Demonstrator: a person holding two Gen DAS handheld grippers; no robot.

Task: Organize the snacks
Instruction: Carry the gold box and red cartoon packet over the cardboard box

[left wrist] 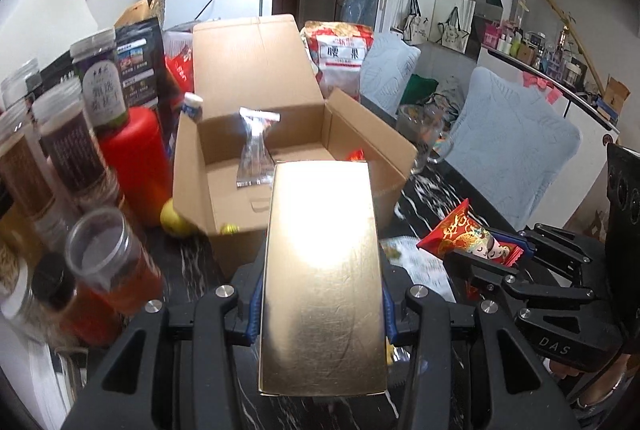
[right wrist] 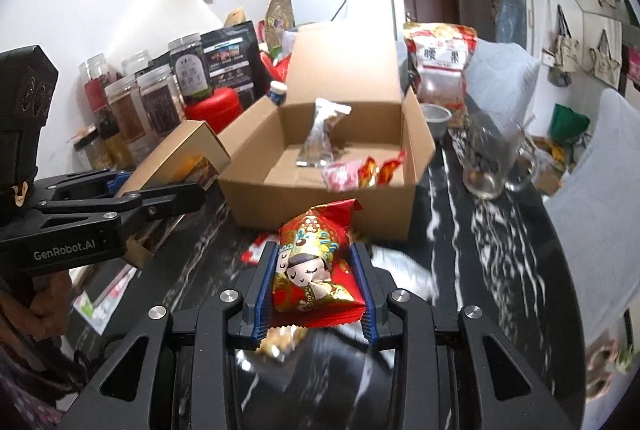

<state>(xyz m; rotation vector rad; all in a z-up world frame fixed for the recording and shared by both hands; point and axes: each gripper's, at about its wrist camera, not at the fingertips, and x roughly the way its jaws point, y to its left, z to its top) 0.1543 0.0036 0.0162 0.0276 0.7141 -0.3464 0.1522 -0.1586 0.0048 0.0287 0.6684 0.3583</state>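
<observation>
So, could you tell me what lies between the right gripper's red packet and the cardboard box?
In the right wrist view, only bare dark marble table separates the red packet, held by the right gripper, from the box.

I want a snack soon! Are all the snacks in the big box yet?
Not yet. A clear packet and some red wrapped snacks already lie in the cardboard box. The left gripper holds a gold box, and the right gripper holds a red snack packet, both outside the cardboard box. More wrappers remain on the table.
</observation>
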